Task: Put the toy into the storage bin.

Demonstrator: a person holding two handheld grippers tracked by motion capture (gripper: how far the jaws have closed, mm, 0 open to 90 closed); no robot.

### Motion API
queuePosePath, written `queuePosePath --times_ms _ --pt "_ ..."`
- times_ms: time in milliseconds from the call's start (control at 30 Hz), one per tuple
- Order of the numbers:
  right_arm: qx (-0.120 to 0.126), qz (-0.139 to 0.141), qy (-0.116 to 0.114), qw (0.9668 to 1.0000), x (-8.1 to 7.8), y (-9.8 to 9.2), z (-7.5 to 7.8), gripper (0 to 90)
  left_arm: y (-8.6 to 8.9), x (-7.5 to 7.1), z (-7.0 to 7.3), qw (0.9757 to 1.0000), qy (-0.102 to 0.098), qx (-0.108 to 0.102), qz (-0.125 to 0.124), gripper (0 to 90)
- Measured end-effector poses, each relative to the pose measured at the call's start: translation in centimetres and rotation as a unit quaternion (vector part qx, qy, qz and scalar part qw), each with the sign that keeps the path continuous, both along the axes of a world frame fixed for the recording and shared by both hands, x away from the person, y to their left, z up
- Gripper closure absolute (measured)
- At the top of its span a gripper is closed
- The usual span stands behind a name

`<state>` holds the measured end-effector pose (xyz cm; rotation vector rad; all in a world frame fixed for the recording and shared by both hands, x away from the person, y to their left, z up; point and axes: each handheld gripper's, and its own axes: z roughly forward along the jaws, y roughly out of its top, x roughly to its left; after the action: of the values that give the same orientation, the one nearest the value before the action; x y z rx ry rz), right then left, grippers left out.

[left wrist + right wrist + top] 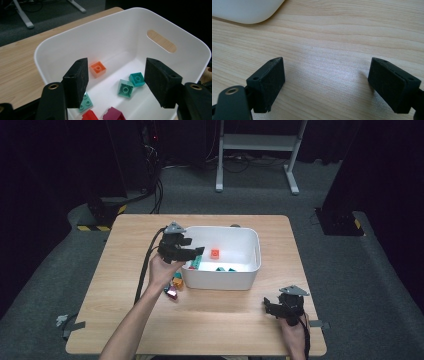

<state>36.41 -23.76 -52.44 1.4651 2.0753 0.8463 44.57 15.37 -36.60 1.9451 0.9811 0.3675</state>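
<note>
Your wooden bench (pixel 215 315) carries a white bin (pixel 220 280) near its middle, with loose bricks (pixel 173 287) lying just beside the bin's left wall.

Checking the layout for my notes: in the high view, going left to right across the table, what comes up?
Left gripper over the tub's left end → orange brick inside the white tub → right gripper above bare table.

Grey carpet (pixel 200 195), dark curtained walls (pixel 50 160)

High view overhead, tool views close, sharing white bin (pixel 250 270).
</note>
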Motion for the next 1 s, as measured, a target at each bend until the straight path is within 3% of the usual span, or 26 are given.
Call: queuePosePath --times_ms 300,333,467,600,700,1000 --pt "0.0 0.0 0.0 1.0 0.0 0.0 0.0 13.8 4.2 -2.5 0.7 0.9987 -0.019 -0.012 0.046 34.1" --pt "0.0 0.0 0.0 1.0 0.0 0.0 0.0 13.8 4.9 -3.1 0.7 0.9981 -0.023 -0.022 0.053 34.1" --pt "0.0 0.0 0.0 1.0 0.0 0.0 0.0 13.8 6.0 -3.8 0.6 0.9972 -0.033 -0.024 0.062 34.1" --pt "0.0 -0.002 0.0 1.0 0.0 0.0 0.0 13.7 7.3 -4.4 0.6 0.9959 -0.034 -0.038 0.075 33.9" --pt "0.0 -0.003 0.0 1.0 0.0 0.1 0.0 13.7 8.0 -4.9 0.6 0.9954 -0.038 -0.031 0.082 33.6" --pt "0.0 -0.003 0.0 1.0 0.0 0.1 0.0 13.7 9.6 -5.9 -0.8 0.9936 -0.026 -0.036 0.104 33.0"
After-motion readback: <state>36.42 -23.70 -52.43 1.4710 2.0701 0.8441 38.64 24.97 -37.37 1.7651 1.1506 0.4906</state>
